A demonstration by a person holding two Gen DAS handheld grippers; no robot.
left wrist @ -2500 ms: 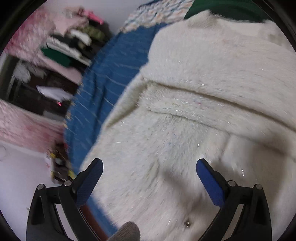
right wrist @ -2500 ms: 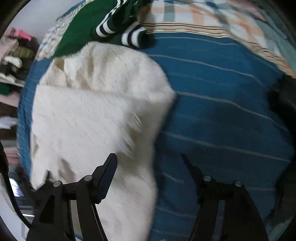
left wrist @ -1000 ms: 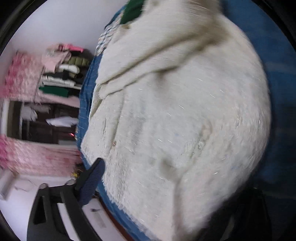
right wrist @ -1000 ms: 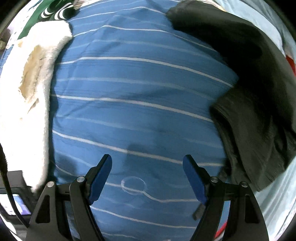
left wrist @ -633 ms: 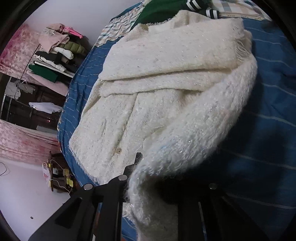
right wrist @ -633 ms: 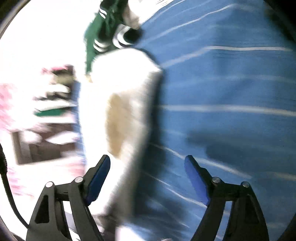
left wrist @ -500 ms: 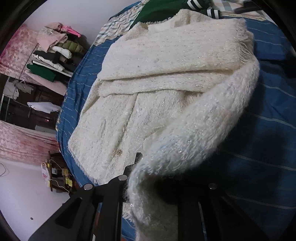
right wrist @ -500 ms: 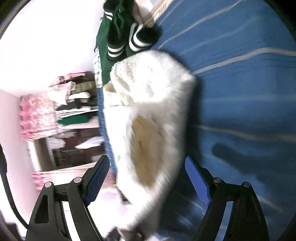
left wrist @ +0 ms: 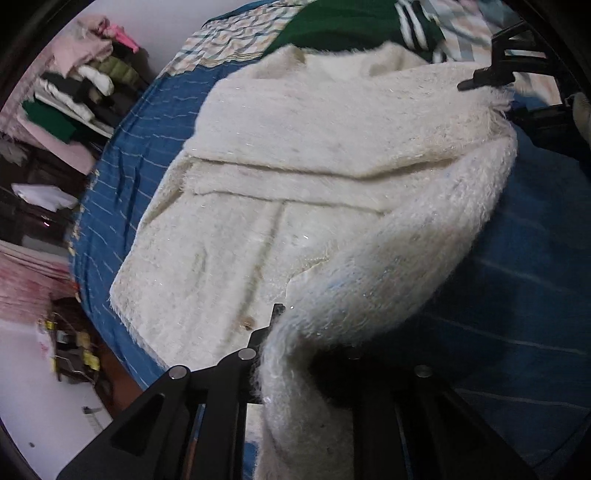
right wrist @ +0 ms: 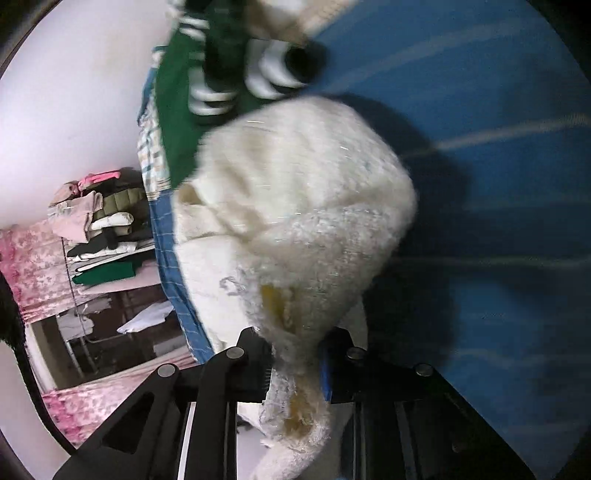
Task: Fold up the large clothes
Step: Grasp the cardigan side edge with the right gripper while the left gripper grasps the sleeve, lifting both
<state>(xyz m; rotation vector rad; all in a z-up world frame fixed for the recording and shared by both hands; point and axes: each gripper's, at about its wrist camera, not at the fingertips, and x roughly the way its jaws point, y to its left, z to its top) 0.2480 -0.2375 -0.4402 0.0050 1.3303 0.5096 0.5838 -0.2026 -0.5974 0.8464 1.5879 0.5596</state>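
Note:
A fluffy cream cardigan (left wrist: pixel 280 177) lies spread on a blue striped bedsheet (left wrist: pixel 133 155). My left gripper (left wrist: pixel 295 354) is shut on the cardigan's right-hand edge and lifts it off the bed. My right gripper (right wrist: pixel 295 354) is shut on the same cardigan (right wrist: pixel 295 221) further up, where the fabric bunches between the jaws. The right gripper also shows in the left wrist view (left wrist: pixel 495 74) at the cardigan's upper right corner.
A green garment with black-and-white striped cuffs (left wrist: pixel 351 29) lies past the cardigan's top; it also shows in the right wrist view (right wrist: pixel 207 85). A plaid cover (left wrist: pixel 229 40) lies beyond. Shelves of folded clothes (left wrist: pixel 74 92) and a pink curtain (right wrist: pixel 33 266) stand left of the bed.
My right gripper was open beside the cardigan and has now shut on its edge. My left gripper keeps its hold and has shifted slightly.

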